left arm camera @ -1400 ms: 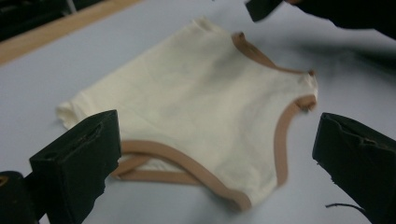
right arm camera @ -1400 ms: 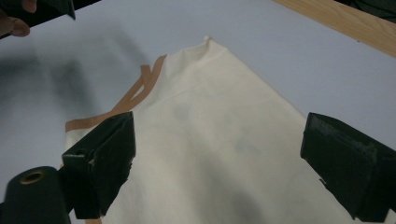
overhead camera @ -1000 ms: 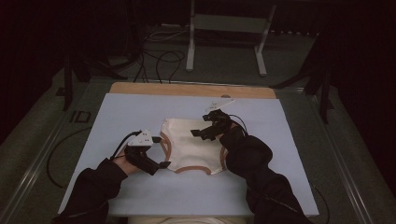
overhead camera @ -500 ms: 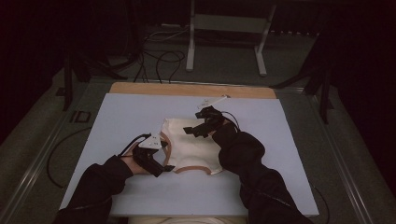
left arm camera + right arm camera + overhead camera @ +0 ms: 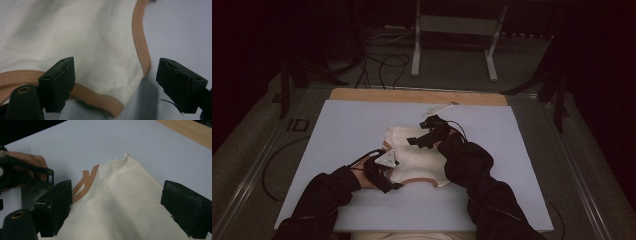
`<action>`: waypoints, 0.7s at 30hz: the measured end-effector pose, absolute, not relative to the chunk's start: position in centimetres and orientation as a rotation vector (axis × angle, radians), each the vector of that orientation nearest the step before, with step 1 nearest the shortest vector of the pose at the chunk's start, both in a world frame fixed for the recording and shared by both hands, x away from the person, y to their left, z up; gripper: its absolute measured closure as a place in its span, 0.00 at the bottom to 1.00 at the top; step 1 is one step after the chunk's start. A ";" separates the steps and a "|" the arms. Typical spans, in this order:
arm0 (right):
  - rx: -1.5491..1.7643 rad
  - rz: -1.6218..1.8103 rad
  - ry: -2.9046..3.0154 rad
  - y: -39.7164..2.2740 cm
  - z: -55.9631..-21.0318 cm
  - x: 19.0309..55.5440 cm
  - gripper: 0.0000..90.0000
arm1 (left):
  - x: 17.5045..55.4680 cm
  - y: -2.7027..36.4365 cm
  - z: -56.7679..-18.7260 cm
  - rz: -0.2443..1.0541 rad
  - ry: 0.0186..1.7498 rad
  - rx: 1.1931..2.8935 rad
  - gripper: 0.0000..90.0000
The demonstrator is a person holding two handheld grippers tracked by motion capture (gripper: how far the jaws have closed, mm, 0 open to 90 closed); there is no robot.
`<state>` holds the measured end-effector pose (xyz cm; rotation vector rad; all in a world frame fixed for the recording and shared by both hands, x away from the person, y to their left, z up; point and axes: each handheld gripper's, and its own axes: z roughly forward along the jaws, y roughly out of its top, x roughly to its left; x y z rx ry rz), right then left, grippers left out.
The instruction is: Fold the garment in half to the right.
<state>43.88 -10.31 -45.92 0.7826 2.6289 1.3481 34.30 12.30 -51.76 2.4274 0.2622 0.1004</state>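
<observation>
Our left gripper fingers, wide but just closing, straddle the cream garment's tan-trimmed corner; our right gripper fingers gape empty above it, mid-desk.

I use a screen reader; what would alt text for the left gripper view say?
The left gripper, jaws apart, straddles a corner of a cream garment edged with tan trim, lying on a pale blue table.
</observation>
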 end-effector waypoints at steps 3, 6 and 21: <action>0.776 1.339 2.636 -10.2 -46.0 43.9 0.11 | 34.4 12.0 -52.0 0.118 0.249 2.441 0.19; 0.783 1.338 2.642 -10.0 -46.0 43.8 0.11 | 34.6 11.9 -51.9 0.153 0.266 2.441 0.20; 0.755 1.326 2.647 -9.4 -45.7 43.9 0.12 | 35.1 11.7 -51.7 0.214 0.310 2.402 0.66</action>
